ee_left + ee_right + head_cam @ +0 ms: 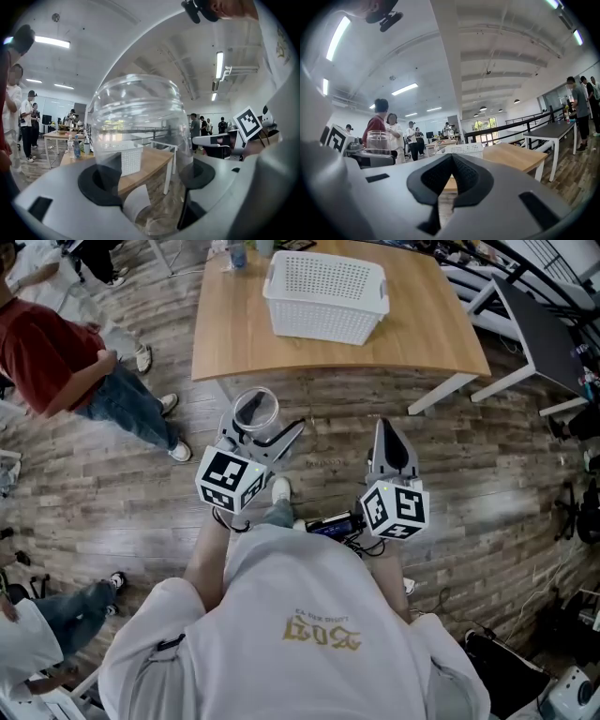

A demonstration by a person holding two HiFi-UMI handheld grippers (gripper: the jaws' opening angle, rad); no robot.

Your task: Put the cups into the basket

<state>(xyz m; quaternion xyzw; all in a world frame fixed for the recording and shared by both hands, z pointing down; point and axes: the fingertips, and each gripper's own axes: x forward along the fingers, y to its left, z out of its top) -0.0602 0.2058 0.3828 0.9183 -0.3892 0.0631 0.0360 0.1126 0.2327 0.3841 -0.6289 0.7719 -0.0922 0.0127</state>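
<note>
Noted transparent round plastic cup clamped between the pads of the left gripper. Found jaws spread to the cup's width and pressing on its sides. Held in the air over the wood-plank floor, short of the table edge. Recorded white perforated plastic basket standing on the light wooden table ahead, well apart from the cup. Logged right gripper beside the left one, jaws fully together and gripping nothing. Saw person in red shirt standing at far left.
</note>
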